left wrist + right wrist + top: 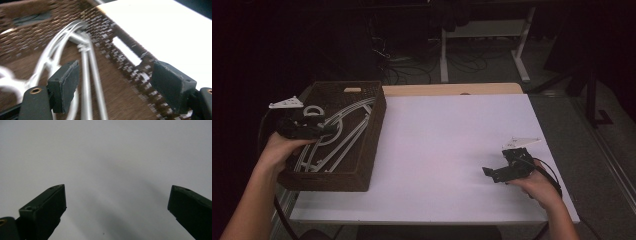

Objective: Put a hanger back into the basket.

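Note:
A dark woven basket (374,131) stands at the table's left and holds several pale grey curved and straight rail pieces (346,134). My left gripper (330,129) hovers over the basket's left half, held by a hand at the near left rim. In the left gripper view its jaws (120,85) stand apart with nothing gripped; the rail pieces (86,65) lie below on the basket floor, and the basket wall (107,32) with its handle slot runs behind. My right gripper (488,172) rests low over the white table at the near right, open (117,210), with bare tabletop between its jaws.
The white tabletop (452,145) spreads between the basket and the right hand. A wooden strip (452,89) runs along its far edge. Beyond it are dark floor, cables and white desk legs (444,55).

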A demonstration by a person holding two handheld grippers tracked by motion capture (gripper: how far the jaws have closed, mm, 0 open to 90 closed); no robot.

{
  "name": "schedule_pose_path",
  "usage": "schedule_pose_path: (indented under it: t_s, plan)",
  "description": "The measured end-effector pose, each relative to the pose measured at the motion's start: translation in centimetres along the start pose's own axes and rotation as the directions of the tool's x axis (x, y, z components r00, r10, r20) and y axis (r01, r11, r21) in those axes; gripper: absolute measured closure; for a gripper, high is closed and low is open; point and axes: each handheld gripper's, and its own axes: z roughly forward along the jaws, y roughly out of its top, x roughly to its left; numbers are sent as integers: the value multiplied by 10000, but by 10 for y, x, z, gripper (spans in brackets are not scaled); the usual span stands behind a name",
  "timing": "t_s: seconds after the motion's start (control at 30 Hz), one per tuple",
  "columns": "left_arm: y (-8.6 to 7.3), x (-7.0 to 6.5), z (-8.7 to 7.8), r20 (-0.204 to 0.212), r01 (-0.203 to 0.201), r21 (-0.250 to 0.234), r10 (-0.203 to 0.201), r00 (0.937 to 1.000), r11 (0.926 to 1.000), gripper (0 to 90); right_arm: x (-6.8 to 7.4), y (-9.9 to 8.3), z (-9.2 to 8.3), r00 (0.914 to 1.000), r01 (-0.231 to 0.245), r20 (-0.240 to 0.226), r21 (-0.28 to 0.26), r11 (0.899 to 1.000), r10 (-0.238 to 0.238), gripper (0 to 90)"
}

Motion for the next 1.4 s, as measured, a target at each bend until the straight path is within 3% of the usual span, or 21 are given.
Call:
schedule_pose_path:
  t_s: [0.2,0.37,0.63,0.73,1.0,1.4]
  plan:
    - [7,-31,11,730,-322,-402,351,9967,9987,156,3,8,-6,9998,32,-176,-167,9999,-35,15]
    - [8,-58,26,1320,-749,-521,812,9879,9958,124,8,16,-10,9997,76,-248,-336,9994,-85,15]
    - [5,-87,50,1952,-1072,-502,1150,9740,9930,45,16,34,-20,9987,247,-430,-745,9969,-280,15]
    - [3,-91,54,2158,-1217,-421,1280,9680,9917,15,17,41,-24,9983,291,-481,-895,9956,-335,15]
    - [-2,-94,54,2327,-1270,-670,1392,9625,9896,0,23,61,-33,9964,439,-658,-1273,9909,-527,15]
    - [-3,-93,54,2402,-1205,-677,1334,9615,9904,0,27,64,-30,9940,608,-825,-1291,9898,-718,15]
